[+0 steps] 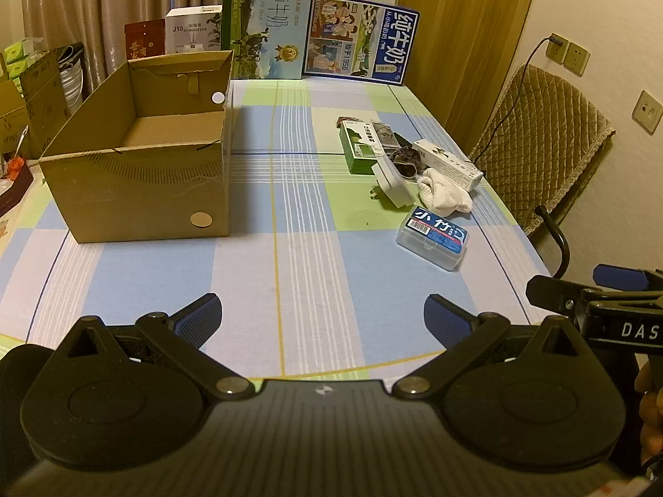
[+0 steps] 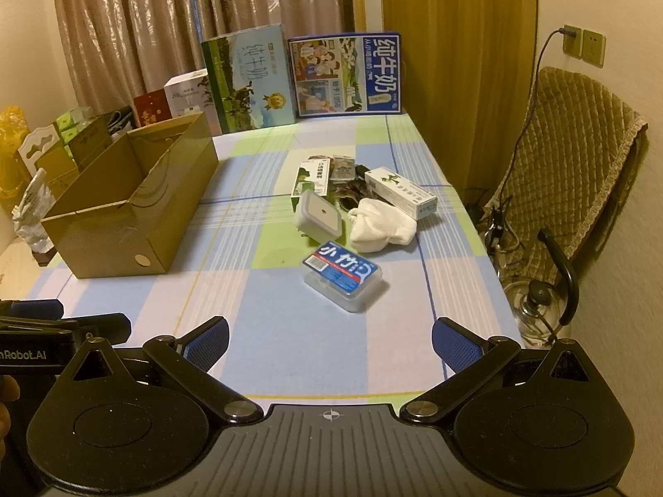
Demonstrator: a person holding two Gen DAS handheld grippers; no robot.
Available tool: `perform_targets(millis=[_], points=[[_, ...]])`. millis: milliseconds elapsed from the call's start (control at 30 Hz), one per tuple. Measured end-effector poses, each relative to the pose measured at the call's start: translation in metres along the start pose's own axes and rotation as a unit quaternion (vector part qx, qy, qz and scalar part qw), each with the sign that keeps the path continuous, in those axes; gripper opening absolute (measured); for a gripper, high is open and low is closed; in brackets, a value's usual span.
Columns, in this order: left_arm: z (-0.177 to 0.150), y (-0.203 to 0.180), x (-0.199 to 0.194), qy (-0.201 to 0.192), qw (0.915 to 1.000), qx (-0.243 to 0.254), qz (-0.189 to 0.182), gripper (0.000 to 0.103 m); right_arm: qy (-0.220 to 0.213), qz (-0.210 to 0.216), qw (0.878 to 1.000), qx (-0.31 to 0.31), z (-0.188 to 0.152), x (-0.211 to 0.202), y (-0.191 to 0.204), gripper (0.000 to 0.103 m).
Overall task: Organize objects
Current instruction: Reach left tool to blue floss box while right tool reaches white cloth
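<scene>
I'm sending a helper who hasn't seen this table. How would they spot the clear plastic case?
On the checked tablecloth, right of the open cardboard box, lies a small pile. The clear plastic case lies apart at its near edge, just before the white sock; only it is see-through, with a blue label.

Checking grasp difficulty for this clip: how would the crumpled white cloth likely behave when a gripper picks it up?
The white cloth looks soft and bunched, so it would likely droop rather than hold shape. It probably weighs little. It lies against the long white box, so lifting it might nudge that.

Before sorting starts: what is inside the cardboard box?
The cardboard box looks empty: bare floor and inner walls show. Its near wall hides the front strip of floor.
</scene>
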State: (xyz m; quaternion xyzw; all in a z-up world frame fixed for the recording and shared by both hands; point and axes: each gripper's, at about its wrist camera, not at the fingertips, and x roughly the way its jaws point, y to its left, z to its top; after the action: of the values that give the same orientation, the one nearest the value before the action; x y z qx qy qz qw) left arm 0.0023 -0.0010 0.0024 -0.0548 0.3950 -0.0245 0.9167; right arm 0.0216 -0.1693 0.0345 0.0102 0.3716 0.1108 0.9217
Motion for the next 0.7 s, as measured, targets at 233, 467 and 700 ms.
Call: perform_targets(millis=[233,467,700], points=[[-0.0012,0.0015,0.0007,0.000,1.0000,-0.002,0.000,0.102,0.001,-0.001,1.000,0.000,-0.0003,0.0012,-0.0003,0.101],[-0.0030,0.0014,0.0015,0.002,1.0000,-0.002,0.000,0.102,0.002,0.000,1.000,0.000,0.0022,-0.0013,0.0017,0.101],[-0.0019,0.0027,0.0040,0.002,1.0000,0.000,-0.002,0.102,0.001,-0.002,1.000,0.004,-0.0032,0.0025,-0.0057,0.101]])
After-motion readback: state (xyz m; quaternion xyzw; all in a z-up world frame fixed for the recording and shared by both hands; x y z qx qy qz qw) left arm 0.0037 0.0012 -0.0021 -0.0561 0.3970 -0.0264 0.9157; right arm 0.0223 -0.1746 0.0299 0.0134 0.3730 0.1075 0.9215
